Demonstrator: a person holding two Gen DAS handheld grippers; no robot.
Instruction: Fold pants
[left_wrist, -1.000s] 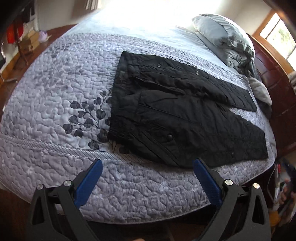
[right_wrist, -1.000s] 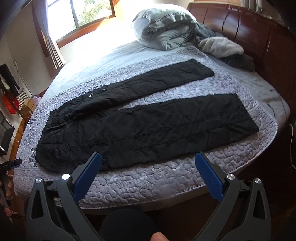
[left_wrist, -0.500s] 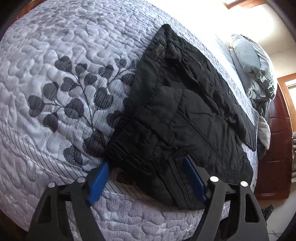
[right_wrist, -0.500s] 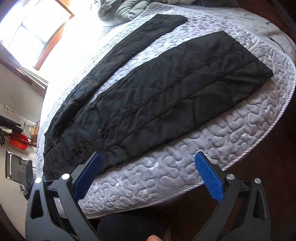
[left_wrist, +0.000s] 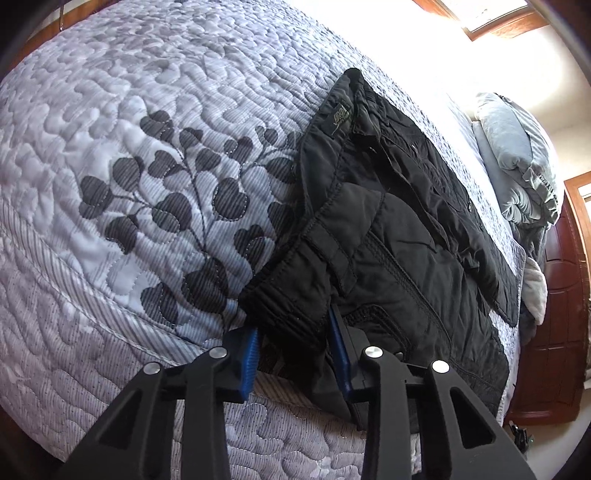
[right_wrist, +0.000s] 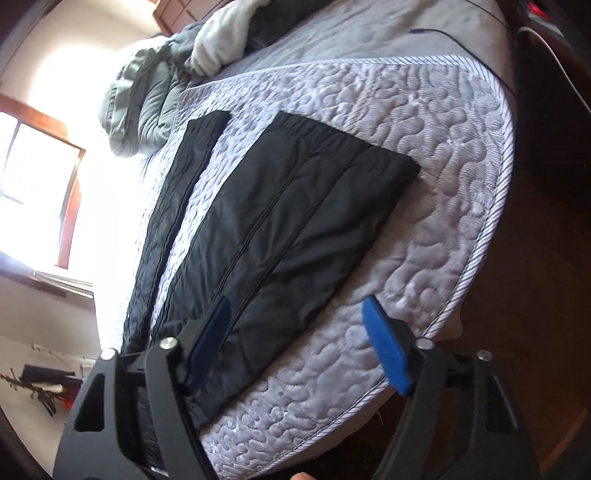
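Observation:
Black quilted pants lie flat on the grey quilted bed, waistband toward the leaf print, legs running toward the pillows. My left gripper is at the near corner of the waistband. Its jaws are closing, and the bunched cloth fills the gap between the blue pads. In the right wrist view the two legs stretch away side by side. My right gripper hovers over the near leg's outer edge, jaws closing but still wide. One pad is over the cloth, the other over bare quilt.
A rumpled grey-green duvet and a white garment are heaped at the head of the bed. A dark wooden bed frame stands beyond the legs. A thin cable crosses the sheet. The quilt's edge drops to a wooden floor.
My left gripper dropped to the waistband corner and its jaws drew in around it. My right gripper swung along the bed toward the near leg's lower part, rolled, and its jaws narrowed.

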